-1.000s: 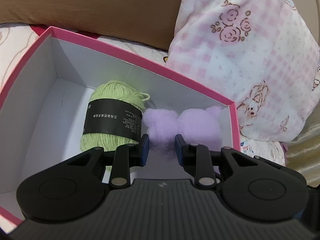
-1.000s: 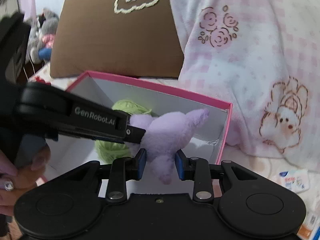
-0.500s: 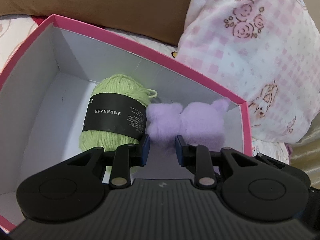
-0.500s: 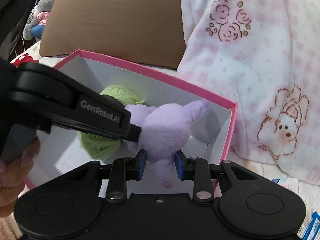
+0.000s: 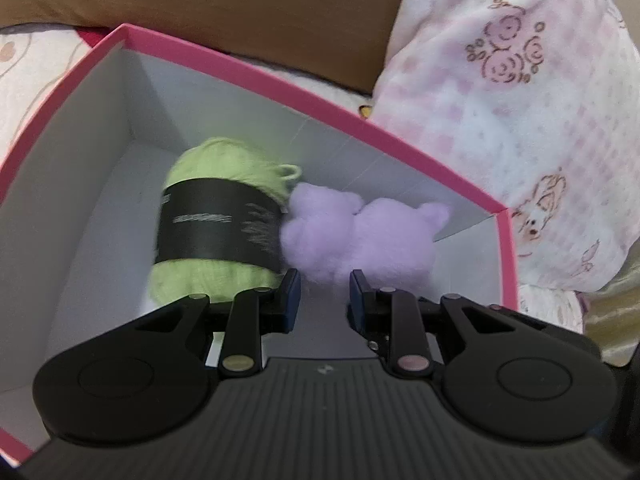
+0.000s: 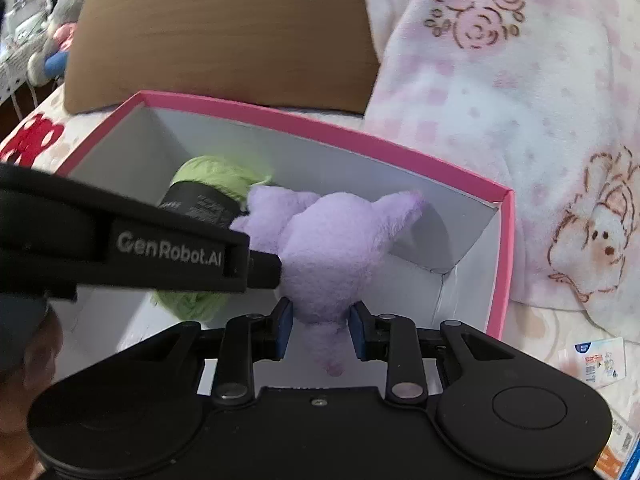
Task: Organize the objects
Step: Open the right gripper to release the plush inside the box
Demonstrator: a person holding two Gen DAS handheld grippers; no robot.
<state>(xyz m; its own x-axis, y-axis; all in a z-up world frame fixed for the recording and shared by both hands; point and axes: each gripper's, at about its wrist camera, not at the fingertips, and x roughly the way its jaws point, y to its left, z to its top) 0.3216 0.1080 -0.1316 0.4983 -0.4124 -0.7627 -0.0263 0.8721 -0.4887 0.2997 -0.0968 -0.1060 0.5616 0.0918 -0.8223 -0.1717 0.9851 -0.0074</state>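
A pink box (image 5: 280,92) with white inside walls lies on the bed. In it lies a green yarn ball (image 5: 224,160) with a black label. A purple plush toy (image 5: 360,240) leans against the yarn's right side. My right gripper (image 6: 320,322) is shut on a lower limb of the plush (image 6: 332,256), holding it low inside the box (image 6: 320,128) beside the yarn (image 6: 212,172). My left gripper (image 5: 324,298) is nearly closed, its tips at the plush's near edge. In the right wrist view the left gripper (image 6: 276,270) comes in from the left and touches the plush. Whether it pinches fur is unclear.
A brown cushion (image 6: 220,40) stands behind the box. A pink checked fleece pillow (image 6: 520,140) presses against the box's right side. Small printed packets (image 6: 596,360) lie on the bedsheet at the right. Stuffed toys (image 6: 56,32) sit far off at the left. A hand (image 6: 28,356) holds the left gripper.
The right gripper has sunk with the purple plush, which now sits deeper in the box against the yarn. The left gripper has hardly moved.
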